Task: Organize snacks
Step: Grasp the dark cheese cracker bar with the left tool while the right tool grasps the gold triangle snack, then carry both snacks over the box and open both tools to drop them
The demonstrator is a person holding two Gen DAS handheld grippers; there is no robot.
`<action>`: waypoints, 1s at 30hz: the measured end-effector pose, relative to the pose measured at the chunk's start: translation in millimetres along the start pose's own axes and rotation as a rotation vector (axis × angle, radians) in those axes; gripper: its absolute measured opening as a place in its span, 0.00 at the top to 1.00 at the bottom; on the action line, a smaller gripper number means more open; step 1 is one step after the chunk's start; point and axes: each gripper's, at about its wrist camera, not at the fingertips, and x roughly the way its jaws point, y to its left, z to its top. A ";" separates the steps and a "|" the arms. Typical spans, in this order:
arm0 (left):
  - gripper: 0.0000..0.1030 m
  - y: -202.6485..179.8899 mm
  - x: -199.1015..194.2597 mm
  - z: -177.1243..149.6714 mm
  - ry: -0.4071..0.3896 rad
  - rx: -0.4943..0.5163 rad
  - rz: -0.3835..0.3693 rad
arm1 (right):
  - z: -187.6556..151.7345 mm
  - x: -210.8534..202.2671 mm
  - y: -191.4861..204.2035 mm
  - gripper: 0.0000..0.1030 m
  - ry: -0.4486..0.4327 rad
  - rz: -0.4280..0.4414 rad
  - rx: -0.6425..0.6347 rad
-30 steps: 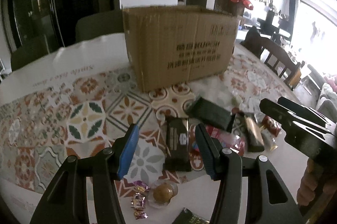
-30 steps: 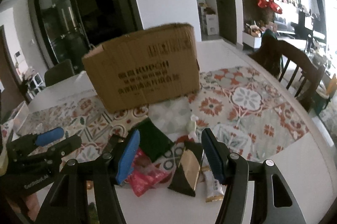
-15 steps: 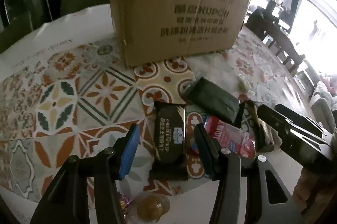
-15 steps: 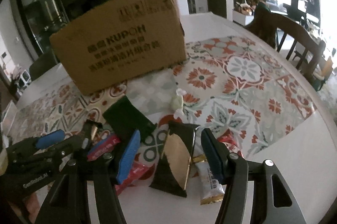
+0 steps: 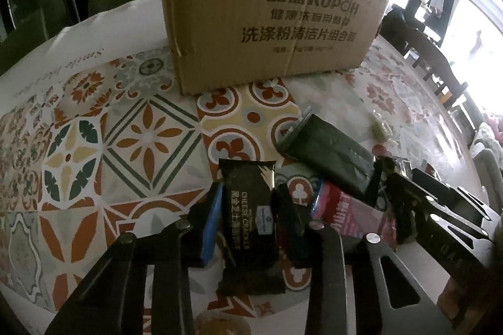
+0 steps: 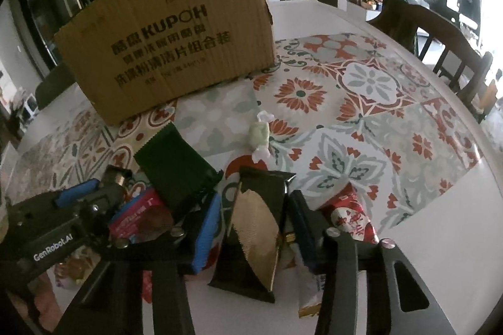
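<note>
Left wrist view: the left gripper [image 5: 248,221] is closing around a black foil cheese-cracker packet [image 5: 250,218] lying on the patterned tablecloth [image 5: 125,146] before the brown cardboard box [image 5: 267,4]; pad contact cannot be confirmed. The right gripper [image 6: 251,228] is likewise closing around a black-and-gold wrapped snack [image 6: 256,228]. Slippery foil could be pinched unevenly, so either packet might slide free when lifted.
</note>
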 end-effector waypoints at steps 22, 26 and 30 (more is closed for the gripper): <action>0.71 -9.4 -51.2 -0.2 -0.108 -0.010 0.005 | 7.3 -33.9 5.3 0.67 -0.080 0.068 -0.025; 0.71 -14.3 -69.6 2.5 -0.142 -0.011 0.005 | 11.4 -49.3 9.0 0.67 -0.111 0.097 -0.042; 0.71 -18.8 -92.2 6.6 -0.191 -0.005 0.010 | 19.3 -67.2 11.8 0.67 -0.150 0.144 -0.054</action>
